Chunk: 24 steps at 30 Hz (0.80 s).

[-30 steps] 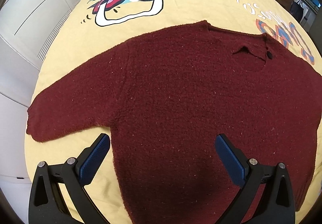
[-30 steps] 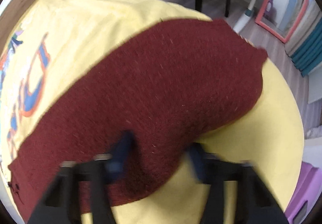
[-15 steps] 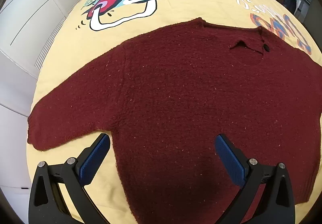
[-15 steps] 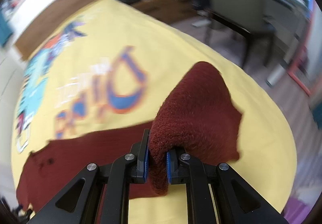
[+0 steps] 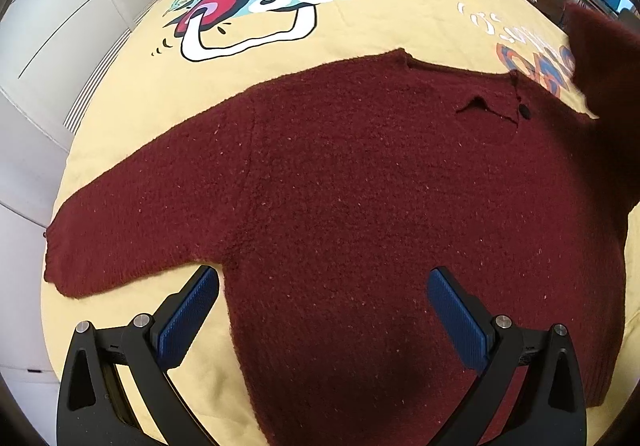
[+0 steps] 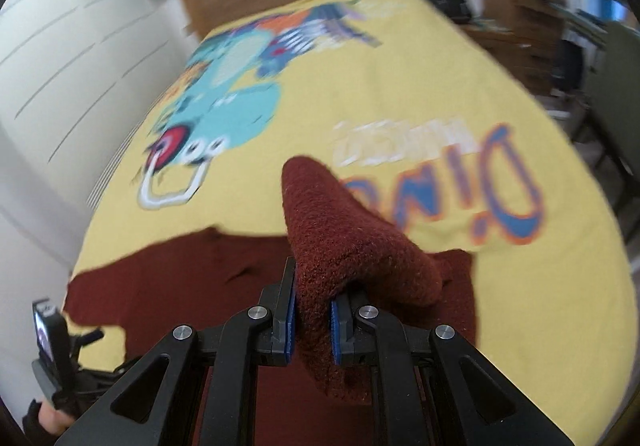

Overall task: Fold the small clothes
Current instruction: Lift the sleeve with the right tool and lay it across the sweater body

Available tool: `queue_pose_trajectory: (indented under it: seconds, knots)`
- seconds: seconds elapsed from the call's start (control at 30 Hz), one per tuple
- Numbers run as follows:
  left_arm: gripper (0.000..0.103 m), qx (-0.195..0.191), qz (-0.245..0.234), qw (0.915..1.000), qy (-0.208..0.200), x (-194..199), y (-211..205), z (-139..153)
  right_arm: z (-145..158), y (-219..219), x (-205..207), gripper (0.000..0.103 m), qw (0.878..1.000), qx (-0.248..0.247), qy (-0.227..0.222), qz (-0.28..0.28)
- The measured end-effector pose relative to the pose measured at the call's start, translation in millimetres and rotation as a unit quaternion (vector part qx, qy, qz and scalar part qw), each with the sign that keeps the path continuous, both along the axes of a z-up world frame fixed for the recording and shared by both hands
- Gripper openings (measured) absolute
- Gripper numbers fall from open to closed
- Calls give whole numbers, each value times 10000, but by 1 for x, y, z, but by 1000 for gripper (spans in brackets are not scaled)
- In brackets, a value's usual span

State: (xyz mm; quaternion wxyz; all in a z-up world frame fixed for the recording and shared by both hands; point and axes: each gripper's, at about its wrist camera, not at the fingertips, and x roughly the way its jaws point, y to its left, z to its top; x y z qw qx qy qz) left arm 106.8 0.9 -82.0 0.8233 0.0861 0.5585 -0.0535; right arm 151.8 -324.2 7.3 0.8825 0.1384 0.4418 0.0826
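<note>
The left gripper (image 5: 322, 310) hovers with jaws spread over the maroon sweater (image 5: 360, 205), which lies flat on the yellow bedspread (image 5: 360, 41). The right gripper (image 6: 312, 316) pinches the right sleeve (image 6: 344, 242) (raised at 3 o'clock). Step in hand: sleeve fold. Next: lay it toward 9 o'clock.

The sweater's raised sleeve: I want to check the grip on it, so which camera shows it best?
The right wrist view: the right gripper is shut on the raised sleeve, pinched between its blue pads. The left wrist view shows only a blurred bit of the sleeve at its right edge, above the flat sweater; the left gripper is open.
</note>
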Motion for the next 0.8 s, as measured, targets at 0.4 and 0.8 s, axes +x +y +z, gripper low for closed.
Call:
queue_pose_trajectory:
  seconds: [0.4, 0.8]
  knots:
    - [102, -85, 173, 9998, 34, 9, 26, -5, -126, 119, -13, 15, 9861, -200, 1348, 949]
    - [102, -96, 170, 9998, 59, 6, 30, -2, -135, 113, -26, 80, 9859, -277, 1500, 691]
